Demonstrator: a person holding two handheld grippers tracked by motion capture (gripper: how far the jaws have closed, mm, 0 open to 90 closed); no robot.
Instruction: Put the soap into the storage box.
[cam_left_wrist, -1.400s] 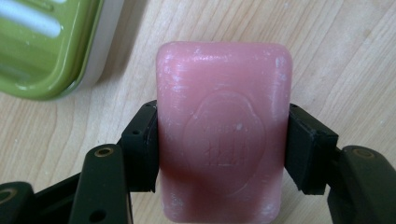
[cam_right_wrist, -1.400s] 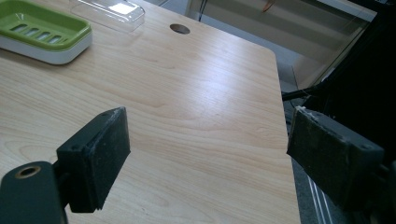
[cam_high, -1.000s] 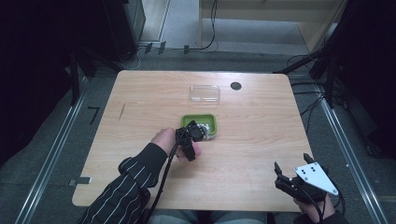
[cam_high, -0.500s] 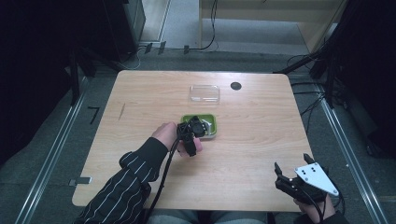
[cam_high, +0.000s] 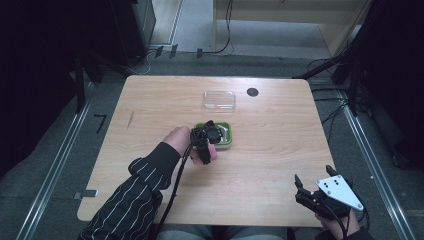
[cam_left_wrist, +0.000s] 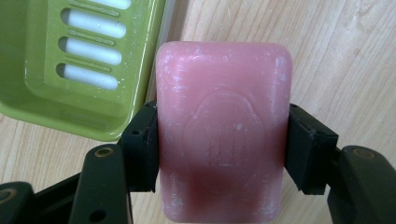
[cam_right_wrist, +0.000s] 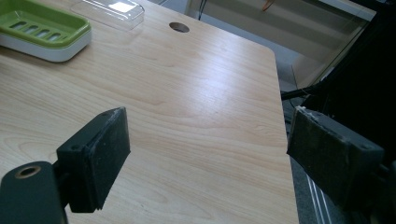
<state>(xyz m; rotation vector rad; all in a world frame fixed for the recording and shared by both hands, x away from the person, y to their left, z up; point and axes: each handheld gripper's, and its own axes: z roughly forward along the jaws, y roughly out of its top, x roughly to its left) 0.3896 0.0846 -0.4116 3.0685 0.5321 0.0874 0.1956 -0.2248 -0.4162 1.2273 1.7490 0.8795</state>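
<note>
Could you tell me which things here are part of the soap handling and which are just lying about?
In use:
pink soap bar, clamped in the left gripper
green soap dish, beside the bar

Lying about:
clear lid, far side of the table
right gripper, open, holding nothing

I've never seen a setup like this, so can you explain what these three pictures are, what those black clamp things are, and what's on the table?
A person sits at a wooden table holding a hand-held gripper, a pair of black tongs, in each hand. The high view looks down from above. The other two come from cameras riding on each gripper, looking along its jaws.

The left gripper is shut on a pink bar of soap, squeezed between both jaws just beside a green soap dish with a slotted white insert. The right gripper rests near the table's front right corner, jaws apart, holding nothing.

Farther back lie a clear plastic lid and a small dark round hole in the tabletop.
</note>
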